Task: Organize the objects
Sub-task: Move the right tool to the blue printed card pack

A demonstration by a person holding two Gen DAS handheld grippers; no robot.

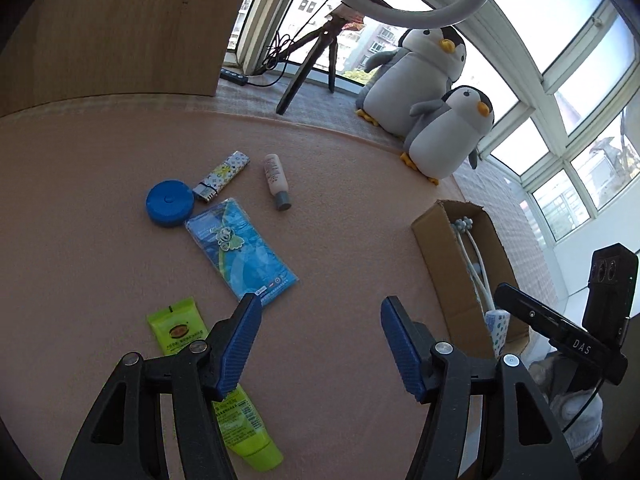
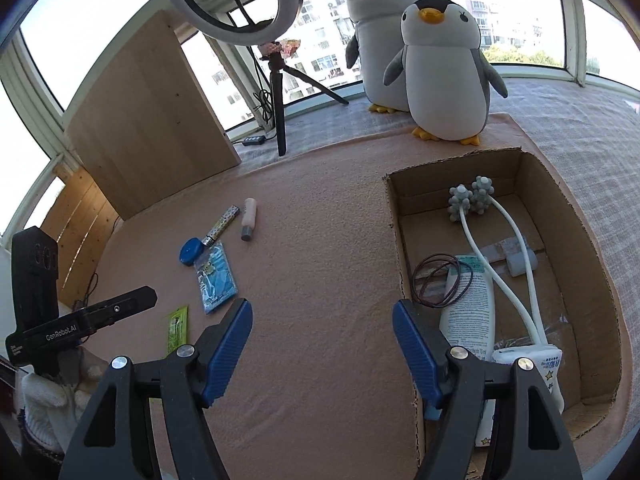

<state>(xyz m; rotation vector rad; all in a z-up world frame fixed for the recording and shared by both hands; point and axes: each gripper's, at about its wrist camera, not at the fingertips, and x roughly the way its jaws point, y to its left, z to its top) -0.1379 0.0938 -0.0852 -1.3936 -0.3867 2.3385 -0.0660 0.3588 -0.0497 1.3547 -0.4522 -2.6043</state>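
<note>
Loose items on desk (image 1: 340,248), pink cover: 5 counted. 1 green tube (image 1: 224,396), lying flat, partly under left claw's left finger in left wrist view. 1 blue packet (image 1: 244,248), flat, just ahead of left claw (image 1: 318,344). 1 blue round case (image 1: 170,202), touching packet's far corner or nearly so; cannot tell which. 1 patterned lighter (image 1: 222,176), just beside round case. 1 small pink bottle w/ grey cap (image 1: 276,180), lying on side, near lighter, apart from it.

Cardboard box (image 2: 576,240), 1, open top, at desk's right side. Inside: 1 white massager w/ 2 grey knobbed heads (image 2: 472,200), 1 white tube w/ print (image 2: 472,308), 1 dark cord loop (image 2: 440,280) lying over that tube, 1 starred white item (image 2: 548,368) at near end. More small bits in box, too unclear to name.

Left claw: fingers wide apart, nothing between, hovering over desk; all 5 loose items ahead and to its left, box to its right.
Right claw (image 2: 322,344): fingers wide apart, nothing gripped, right finger over box's near left wall; loose items well to its left.

Beyond: 2 plush penguins (image 2: 440,68), touching, larger behind smaller. 1 ring light on tripod (image 2: 232,0). 1 wood panel (image 2: 148,112), upright. White gloved hand (image 2: 44,408) under left tool, seen from right wrist view.
</note>
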